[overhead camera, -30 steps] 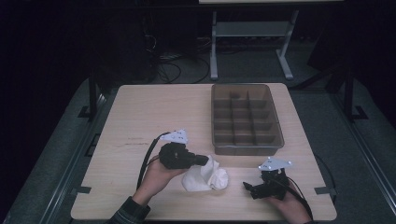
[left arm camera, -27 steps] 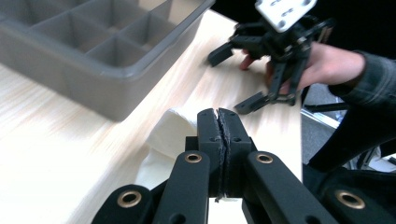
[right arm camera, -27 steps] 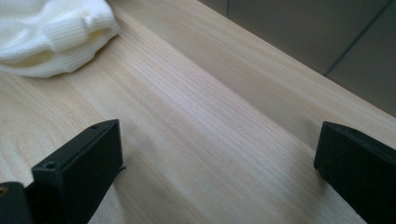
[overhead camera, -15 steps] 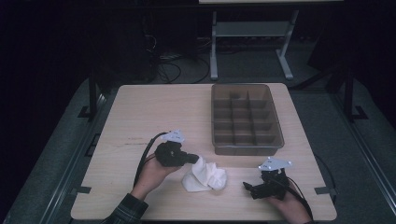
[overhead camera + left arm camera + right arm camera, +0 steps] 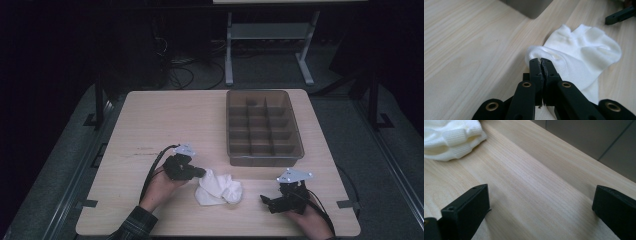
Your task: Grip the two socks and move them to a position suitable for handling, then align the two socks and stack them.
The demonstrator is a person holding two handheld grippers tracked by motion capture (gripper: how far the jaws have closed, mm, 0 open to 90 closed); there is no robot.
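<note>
White sock pair (image 5: pixel 219 188) lies crumpled at near-centre table (image 5: pixel 165 120), left gripper (image 5: pixel 541 65) pinching its left edge, jaws clamped on fabric. Right gripper (image 5: pixel 266 200) waits to right, jaws spread wide. Grasp step in hand; likely next: lift toward compartment tray (image 5: pixel 263 159), far right.

No text, label, brand, number or sign can be read anywhere in these views. The white sock (image 5: pixel 584 57), the wooden table (image 5: pixel 165 120) and the grey compartment tray (image 5: pixel 262 125) all carry plain, unmarked surfaces.
</note>
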